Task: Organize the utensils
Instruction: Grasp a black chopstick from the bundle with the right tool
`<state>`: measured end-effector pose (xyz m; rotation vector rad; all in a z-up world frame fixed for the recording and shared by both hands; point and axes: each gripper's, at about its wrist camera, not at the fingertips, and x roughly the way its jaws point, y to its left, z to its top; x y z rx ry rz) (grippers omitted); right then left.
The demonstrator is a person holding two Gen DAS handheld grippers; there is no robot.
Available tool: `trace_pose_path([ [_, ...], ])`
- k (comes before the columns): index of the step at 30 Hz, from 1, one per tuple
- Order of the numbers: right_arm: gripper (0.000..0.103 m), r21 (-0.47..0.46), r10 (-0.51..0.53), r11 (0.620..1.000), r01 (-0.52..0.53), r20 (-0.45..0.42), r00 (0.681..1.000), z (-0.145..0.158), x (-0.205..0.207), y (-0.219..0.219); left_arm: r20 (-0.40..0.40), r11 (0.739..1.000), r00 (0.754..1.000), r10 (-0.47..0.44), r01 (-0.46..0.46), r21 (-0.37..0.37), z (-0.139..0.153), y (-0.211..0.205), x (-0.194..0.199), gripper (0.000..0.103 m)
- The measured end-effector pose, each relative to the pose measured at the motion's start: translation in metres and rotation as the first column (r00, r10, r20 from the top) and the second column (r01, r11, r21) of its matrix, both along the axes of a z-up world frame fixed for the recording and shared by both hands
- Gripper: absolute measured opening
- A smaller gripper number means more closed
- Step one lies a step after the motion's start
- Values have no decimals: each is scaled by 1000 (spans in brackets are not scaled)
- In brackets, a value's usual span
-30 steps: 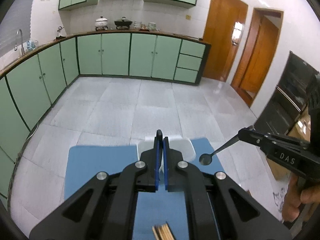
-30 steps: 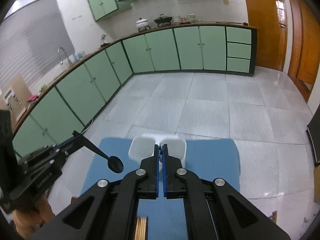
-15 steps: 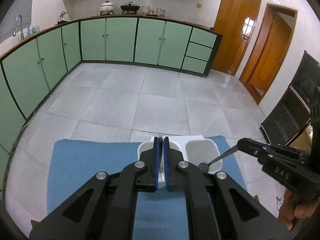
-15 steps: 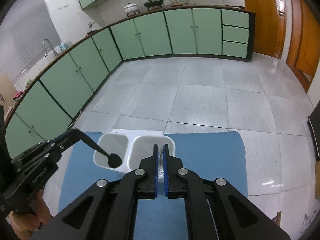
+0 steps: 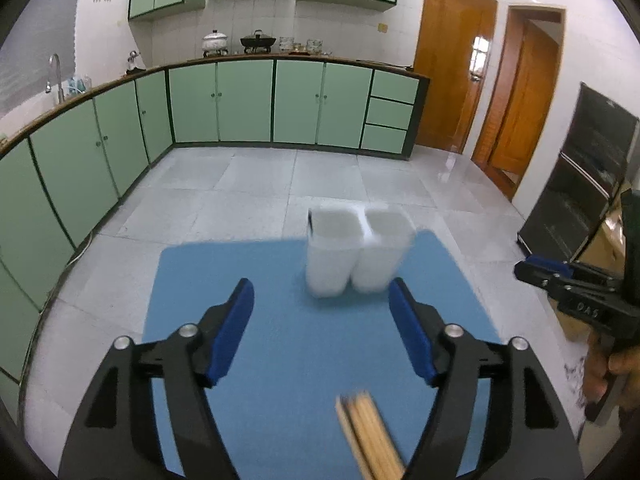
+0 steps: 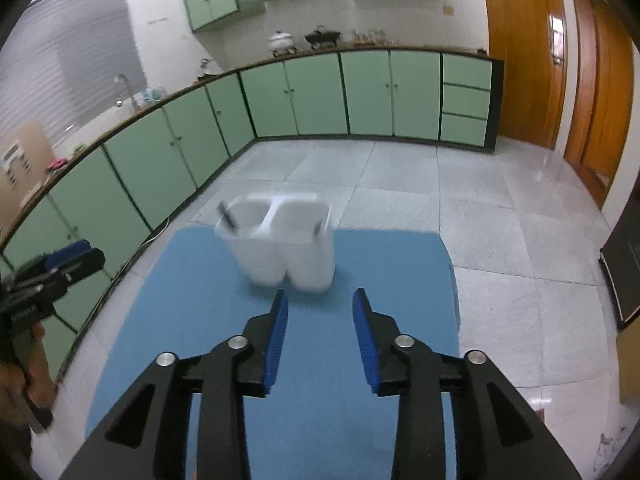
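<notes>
Both claws are opening and empty — left claw (image 5: 320, 304) wide, right claw (image 6: 320, 304) narrower — before the white holder (image 6: 280, 248).

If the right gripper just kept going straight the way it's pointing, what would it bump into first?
Probably the white two-cup holder on the blue mat, dead ahead of the right gripper, whose empty jaws are opening. Since it tilts downward, it might touch the mat just short of the holder; depth is unclear.

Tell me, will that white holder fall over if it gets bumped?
Probably fairly easily: the white holder looks tall and narrow. It seems thin plastic, so likely light. It stands on a blue mat, which may stop sliding.
</notes>
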<state>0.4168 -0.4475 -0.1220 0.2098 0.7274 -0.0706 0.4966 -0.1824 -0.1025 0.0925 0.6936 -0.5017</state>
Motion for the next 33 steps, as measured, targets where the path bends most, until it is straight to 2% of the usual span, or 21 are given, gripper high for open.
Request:
trace_pose_path([
  [5, 38, -26, 35, 999, -34, 12, 999, -50, -98, 39, 38, 999, 999, 12, -13, 32, -43, 43, -99, 75],
  [9, 39, -13, 61, 998, -61, -4, 998, -100, -158, 76, -13, 999, 999, 39, -38, 16, -81, 72, -154, 75],
  [13, 39, -43, 97, 994, -98, -31, 995, -139, -188, 107, -63, 998, 996, 58, -57, 14, -118, 90, -195, 76],
  [16, 39, -54, 130, 990, -133, -55, 990, -160, -197, 125, -58, 995, 995, 86, -83, 60, -135, 98, -211, 76],
  [19, 39, -125, 171, 976, -177, -61, 983, -169, -195, 146, -97, 992, 987, 125, -124, 22, -141, 114, -216, 77],
  [23, 39, -180, 188, 964, -195, -58, 981, -180, -189, 160, -92, 990, 986, 137, -135, 30, -142, 122, -221, 77],
  [28, 39, -191, 187, 963, -189, -31, 982, -184, -178, 162, -119, 992, 985, 125, -120, 44, -156, 120, -221, 77],
  [29, 37, -188, 189, 963, -191, -27, 982, -185, -177, 161, -124, 992, 985, 120, -115, 47, -159, 117, -222, 77],
  [30, 28, -181, 195, 964, -196, -22, 981, -185, -176, 160, -130, 993, 985, 112, -107, 51, -163, 114, -222, 77],
  [31, 15, -174, 196, 965, -197, -21, 980, -185, -175, 157, -134, 994, 985, 104, -98, 50, -165, 111, -224, 77],
  [32, 7, -165, 192, 967, -192, -18, 981, -185, -175, 153, -138, 995, 986, 91, -85, 50, -168, 106, -226, 77],
  [33, 7, -159, 182, 970, -182, -19, 983, -185, -175, 150, -140, 996, 987, 82, -76, 51, -171, 103, -226, 77],
])
